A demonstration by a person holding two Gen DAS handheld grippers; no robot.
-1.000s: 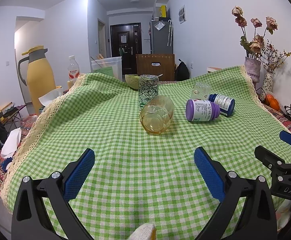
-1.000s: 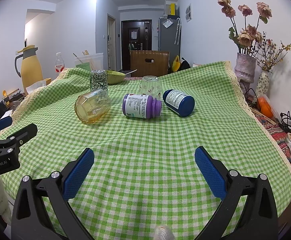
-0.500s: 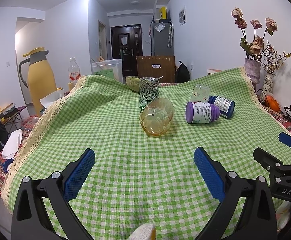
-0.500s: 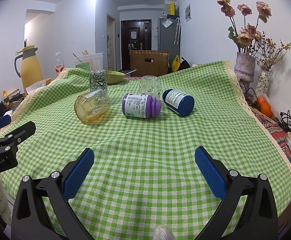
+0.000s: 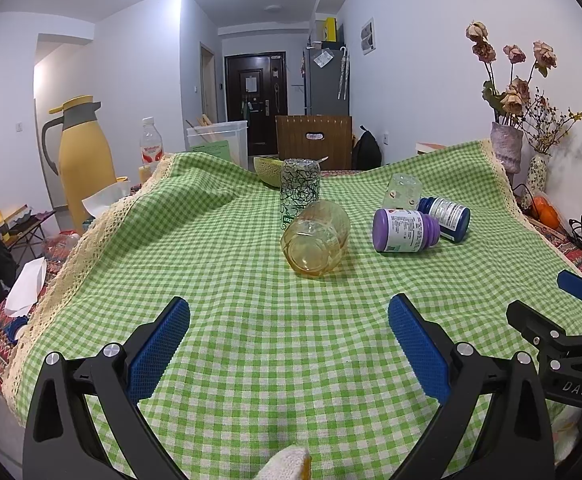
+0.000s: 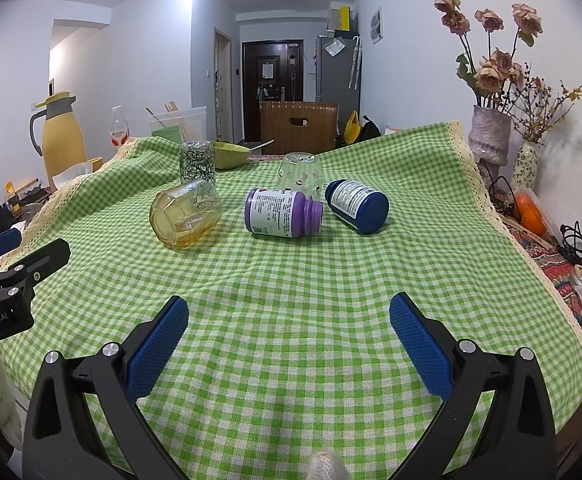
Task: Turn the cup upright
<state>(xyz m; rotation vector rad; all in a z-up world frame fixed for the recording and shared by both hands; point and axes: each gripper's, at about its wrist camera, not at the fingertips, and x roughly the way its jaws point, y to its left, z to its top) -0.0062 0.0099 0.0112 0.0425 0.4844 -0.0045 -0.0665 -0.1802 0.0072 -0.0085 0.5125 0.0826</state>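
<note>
Cup [image 5: 315, 241] on its side mid-cloth [image 5: 251, 340], untouched.
I see both my grippers, left [image 5: 289, 334] and right [image 6: 289, 334], spread wide and holding nothing, well short of it; a purple bottle [image 6: 281, 213] lies just beside it, and what looks like its base faces me.

Both tongs held wide apart over the near part of the desk [image 5: 291, 360], nothing between their pads.

The left tongs [image 5: 289, 344] point forward along the desk with the blue pads [image 5: 159, 348] spread far apart and gripping nothing. The right tongs [image 6: 289, 344] sit just beside them at the same near edge of the desk, equally spread and unloaded; their black frame shows at the right margin of the left wrist view, and the left frame at the left margin of the right wrist view.
</note>
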